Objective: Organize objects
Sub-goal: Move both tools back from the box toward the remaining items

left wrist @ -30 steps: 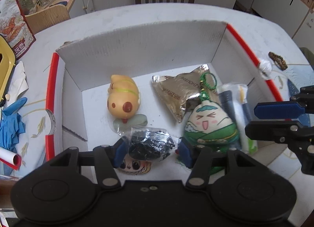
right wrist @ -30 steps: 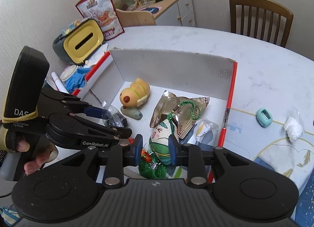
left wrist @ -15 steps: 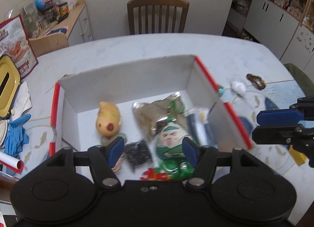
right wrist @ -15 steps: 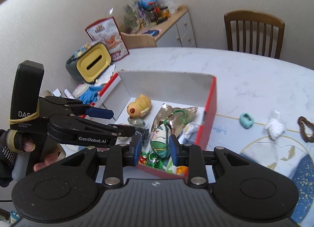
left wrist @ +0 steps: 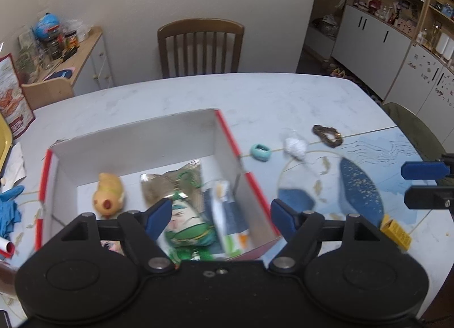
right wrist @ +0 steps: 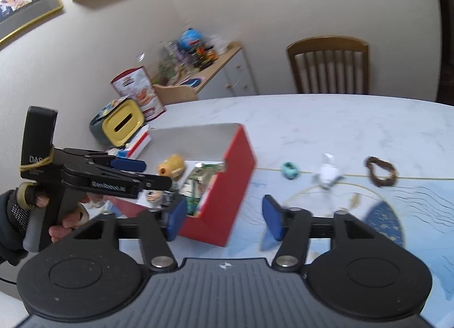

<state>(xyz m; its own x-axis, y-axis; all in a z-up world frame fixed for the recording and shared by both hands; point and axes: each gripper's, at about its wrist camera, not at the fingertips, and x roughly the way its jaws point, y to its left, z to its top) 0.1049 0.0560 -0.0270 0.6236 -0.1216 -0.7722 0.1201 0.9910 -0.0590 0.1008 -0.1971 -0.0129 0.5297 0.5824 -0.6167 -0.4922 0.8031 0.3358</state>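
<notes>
Left gripper (left wrist: 220, 218): I see its jaws spread wide with nothing between them, low centre of the left wrist view, above the near edge of the box.
Right gripper (right wrist: 224, 221): mine here is also wide apart and empty, low centre of its own view; its blue tips show at the right edge of the left wrist view.
Box (left wrist: 133, 141): red outside, white inside, centre-left on the table (left wrist: 269, 95).
Inside the box: a yellow toy (left wrist: 109, 199) at left, a foil packet (left wrist: 170, 183) in the middle, a green plush (left wrist: 187, 226) nearest me, blurred.
On the table, right of the box: a teal sharpener (left wrist: 260, 152), a white wad (left wrist: 295, 146), a brown bracelet (left wrist: 327, 135), in a row, apart from each other.
Lower right: a small yellow box (left wrist: 395, 233) on the blue mat.
Hand (right wrist: 61, 214): grips the left gripper's handle, left edge of the right wrist view.
</notes>
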